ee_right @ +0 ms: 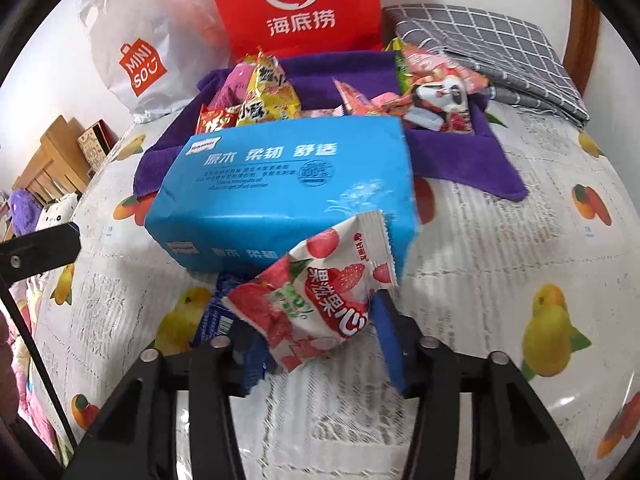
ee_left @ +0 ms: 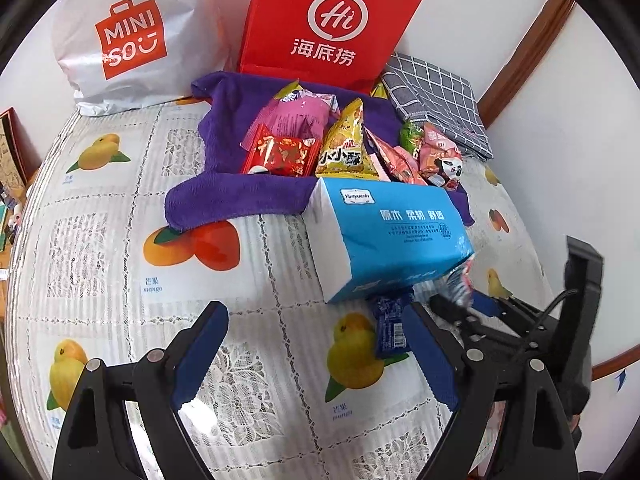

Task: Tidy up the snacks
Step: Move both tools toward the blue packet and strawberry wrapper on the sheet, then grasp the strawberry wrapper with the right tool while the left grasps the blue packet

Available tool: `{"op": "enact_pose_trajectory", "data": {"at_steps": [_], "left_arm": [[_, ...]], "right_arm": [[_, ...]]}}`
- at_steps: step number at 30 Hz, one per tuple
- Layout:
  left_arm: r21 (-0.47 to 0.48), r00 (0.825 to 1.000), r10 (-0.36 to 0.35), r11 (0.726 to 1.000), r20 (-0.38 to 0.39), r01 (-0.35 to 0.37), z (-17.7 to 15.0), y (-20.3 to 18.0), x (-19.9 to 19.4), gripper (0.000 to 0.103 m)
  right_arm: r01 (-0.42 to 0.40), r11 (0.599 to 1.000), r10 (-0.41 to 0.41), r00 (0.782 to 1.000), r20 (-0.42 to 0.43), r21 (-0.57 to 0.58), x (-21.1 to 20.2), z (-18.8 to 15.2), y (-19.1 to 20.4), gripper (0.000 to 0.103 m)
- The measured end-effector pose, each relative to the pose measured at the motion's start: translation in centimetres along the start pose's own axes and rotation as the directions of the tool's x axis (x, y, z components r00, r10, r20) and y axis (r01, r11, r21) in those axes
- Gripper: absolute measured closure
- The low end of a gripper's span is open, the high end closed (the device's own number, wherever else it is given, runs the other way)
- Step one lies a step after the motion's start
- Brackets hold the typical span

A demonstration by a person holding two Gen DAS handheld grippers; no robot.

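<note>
Your right gripper [ee_right: 320, 332] is grasping a strawberry packet [ee_right: 320, 296] between its fingers, just in front of the blue tissue pack [ee_right: 288, 184]. Your left gripper [ee_left: 316, 344] is hovering with fingers released over the bench [ee_left: 120, 240], beside a dark blue packet [ee_left: 390, 328]. Other snacks [ee_left: 344, 148] are lying on the purple cloth [ee_left: 240, 196].

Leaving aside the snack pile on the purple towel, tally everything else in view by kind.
Shopping bags: 2 (white Miniso bag, red Haidilao bag)
Cloths: 2 (purple towel, grey checked cloth)
Tissue packs: 1 (blue tissue pack)
Loose snack packets: 2 (strawberry packet, dark blue packet)
Total: 7
</note>
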State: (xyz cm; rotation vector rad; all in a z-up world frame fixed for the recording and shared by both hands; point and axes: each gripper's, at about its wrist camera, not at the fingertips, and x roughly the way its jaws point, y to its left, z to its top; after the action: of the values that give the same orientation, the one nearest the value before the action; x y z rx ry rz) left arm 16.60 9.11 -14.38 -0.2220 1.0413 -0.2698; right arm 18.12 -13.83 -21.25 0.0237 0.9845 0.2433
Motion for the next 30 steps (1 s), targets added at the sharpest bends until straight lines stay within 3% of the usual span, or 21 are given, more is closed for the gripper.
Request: {"op": "enact_pose_trajectory", "data": {"at_steps": [5,15,17,30], "left_arm": [[0.011,1.000,-0.001,1.000,-0.009,0.001,-0.7,-0.6,0.4,0.015],[0.037,0.998,-0.008,0.999,-0.060,0.010,-2.5,-2.6,2.6,0.015],[0.036,0.997,-0.008,0.999,-0.072,0.011,-2.7,-3.0,3.2,0.016],[0.047,0.993,-0.031,0.998,-0.114,0.037,-2.9,-4.8,5.5,0.019]], "right_arm": [[0.016,0.999,-0.017,1.000,0.017,0.031,-1.7,-0.6,-1.9,0.067],[0.045,0.994,-0.050,0.998,0.048,0.096,-4.5,-2.0,-5.5,0.071],[0.044,0.993,-0.049,0.998,0.045,0.109,-4.7,-2.3,-6.1,0.082],[0.048,0.992,-0.055,0.997,0.057,0.118,-5.4,-3.0,-7.7,0.086]]}}
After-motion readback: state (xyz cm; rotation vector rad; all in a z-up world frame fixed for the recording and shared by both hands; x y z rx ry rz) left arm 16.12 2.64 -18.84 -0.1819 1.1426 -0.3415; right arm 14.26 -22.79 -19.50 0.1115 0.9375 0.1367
